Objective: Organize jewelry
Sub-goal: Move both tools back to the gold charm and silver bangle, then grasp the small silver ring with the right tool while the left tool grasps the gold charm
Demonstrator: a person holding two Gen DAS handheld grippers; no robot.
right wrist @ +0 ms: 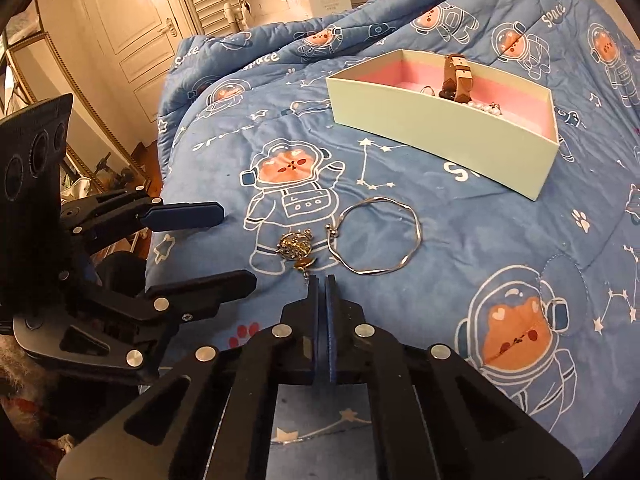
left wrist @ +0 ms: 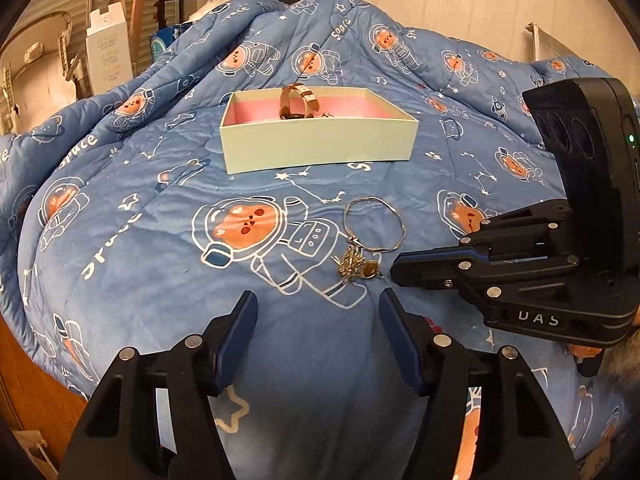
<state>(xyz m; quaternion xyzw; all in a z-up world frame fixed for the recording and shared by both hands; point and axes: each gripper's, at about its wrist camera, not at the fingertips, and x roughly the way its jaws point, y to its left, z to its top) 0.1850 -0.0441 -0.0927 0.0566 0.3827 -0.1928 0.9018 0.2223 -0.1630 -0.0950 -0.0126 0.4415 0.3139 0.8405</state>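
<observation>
My right hand-held gripper point(right wrist: 321, 280) is closed on nothing, the gold brooch point(right wrist: 296, 247) just ahead of its tips. My left hand-held gripper point(left wrist: 318, 304) is open, brooch just beyond.

The box's near wall point(left wrist: 318, 142) hides most of the watch point(left wrist: 300, 100); the small gold pieces point(right wrist: 298, 246) are too tiny to identify.

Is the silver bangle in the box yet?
No. The bangle lies on the blue quilt, in front of the box.
</observation>
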